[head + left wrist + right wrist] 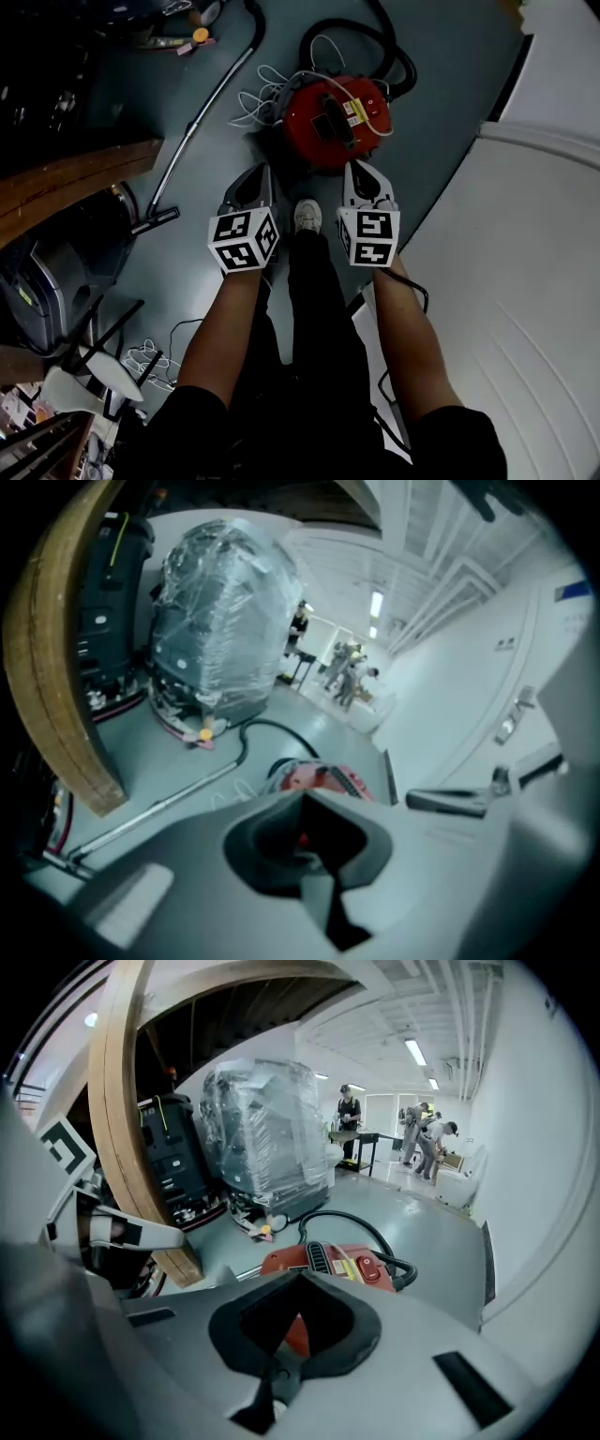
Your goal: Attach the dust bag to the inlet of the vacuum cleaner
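The red vacuum cleaner (333, 122) sits on the grey floor (450, 112) just ahead of the person's shoe (307, 216), its top closed. Its black hose (398, 61) loops round behind it, a white cord (267, 94) lies tangled on its left, and a metal tube (202, 117) runs away from that same side. The left gripper (255, 178) and the right gripper (361, 176) hang in the air on the near side of the vacuum cleaner, one to each side of it and clear of it. Both are clenched tight with nothing between the jaws; each gripper's own view shows only a sliver of the red body beyond the closed tips. No dust bag shows in any view, and the inlet is not exposed either, so it probably lies under the closed top. The bag has yet to be found and the top opened, so the task looks to be at its very start. A dust bag of this sort is likely light and limp, made of paper or cloth that tears or crumples if pinched hard, with a stiffer collar round its mouth. That collar is the place to take hold of, one claw on each side edge, so the mouth stays flat and square as it goes onto the inlet.
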